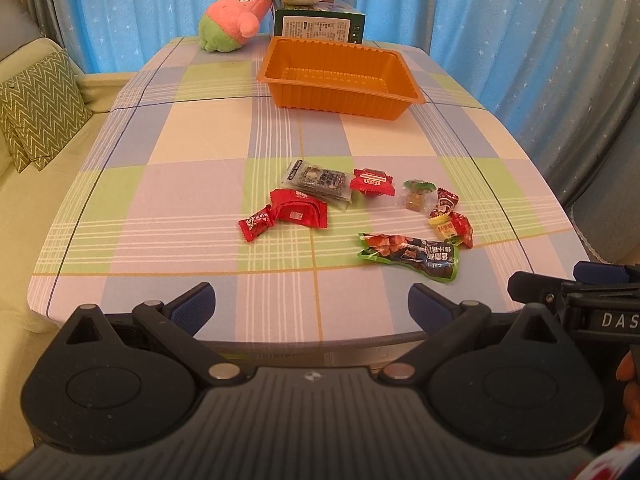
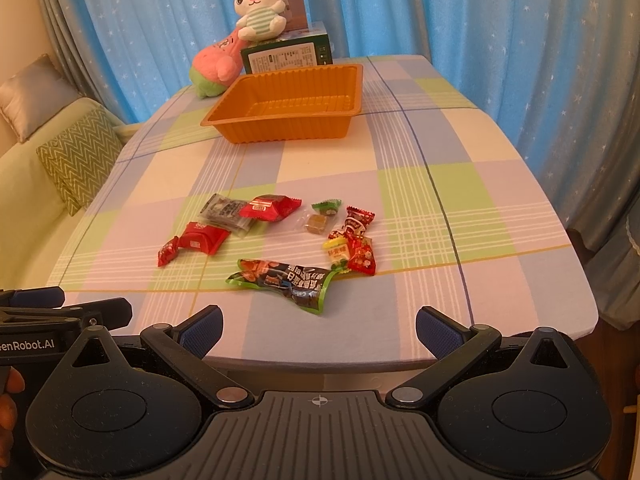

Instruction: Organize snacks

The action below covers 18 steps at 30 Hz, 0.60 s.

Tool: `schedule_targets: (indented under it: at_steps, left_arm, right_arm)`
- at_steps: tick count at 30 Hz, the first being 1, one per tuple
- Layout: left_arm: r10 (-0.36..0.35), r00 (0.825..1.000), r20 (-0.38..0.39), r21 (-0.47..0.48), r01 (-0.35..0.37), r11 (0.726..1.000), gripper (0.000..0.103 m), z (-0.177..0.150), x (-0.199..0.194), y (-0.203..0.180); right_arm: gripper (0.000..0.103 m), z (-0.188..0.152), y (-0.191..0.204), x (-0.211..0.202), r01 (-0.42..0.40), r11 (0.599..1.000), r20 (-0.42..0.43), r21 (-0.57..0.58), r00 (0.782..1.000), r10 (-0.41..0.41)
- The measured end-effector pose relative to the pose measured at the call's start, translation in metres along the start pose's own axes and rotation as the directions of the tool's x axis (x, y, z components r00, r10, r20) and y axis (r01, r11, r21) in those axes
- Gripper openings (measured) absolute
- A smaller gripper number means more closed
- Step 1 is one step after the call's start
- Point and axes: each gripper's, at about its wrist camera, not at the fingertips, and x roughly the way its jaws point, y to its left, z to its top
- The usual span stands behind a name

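Observation:
Several wrapped snacks lie loose mid-table: a green and black packet (image 1: 410, 255) (image 2: 286, 283), a red packet (image 1: 300, 210) (image 2: 202, 238), a small red candy (image 1: 257, 223) (image 2: 168, 251), a grey packet (image 1: 316, 182) (image 2: 226, 212), another red packet (image 1: 372, 182) (image 2: 270, 207) and a cluster of small candies (image 1: 450, 220) (image 2: 352, 246). An empty orange tray (image 1: 340, 98) (image 2: 288, 128) stands farther back. My left gripper (image 1: 312, 304) hangs open over the near table edge, nothing between its fingers. My right gripper (image 2: 318, 326) is open too, just short of the green packet.
Two plush toys (image 1: 232, 20) (image 2: 260, 10) and a green box (image 1: 320, 26) (image 2: 286, 56) stand behind the tray. A sofa with a zigzag cushion (image 1: 38, 108) (image 2: 80, 152) is at left. Blue curtains (image 1: 500, 20) surround the checked table (image 1: 200, 140).

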Motion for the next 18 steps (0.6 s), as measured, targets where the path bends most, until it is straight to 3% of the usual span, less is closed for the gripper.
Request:
schedule_targets:
  at_steps: [6,13,14,16,18]
  left_arm:
    - [0.002,1.000,-0.003,-0.004,-0.002,1.000,0.099,-0.002,0.003,0.012]
    - [-0.004,1.000,-0.001,0.013,0.004,1.000,0.098,0.005,0.014,0.033]
    - [-0.007,1.000,-0.003,0.020,0.007,1.000,0.098,0.007,0.016,0.035]
    - [-0.016,1.000,-0.006,0.039,0.016,0.999,0.098,0.013,0.021,0.038]
    - [-0.012,1.000,-0.014,0.061,0.013,0.998,0.098,0.019,0.027,0.041]
  right_arm:
    - [0.102,-0.001,-0.001,0.007,-0.024,0.998,0.022,-0.064,0.999,0.025]
    - [0.102,0.007,0.008,0.037,-0.116,0.955,-0.002,-0.274,0.993,0.120]
    - [0.100,0.009,0.009,0.042,-0.128,0.942,-0.007,-0.309,0.991,0.132]
    - [0.084,0.013,0.013,0.056,-0.154,0.910,-0.033,-0.385,0.988,0.153]
    - [0.082,0.016,0.015,0.070,-0.178,0.877,-0.061,-0.446,0.984,0.169]
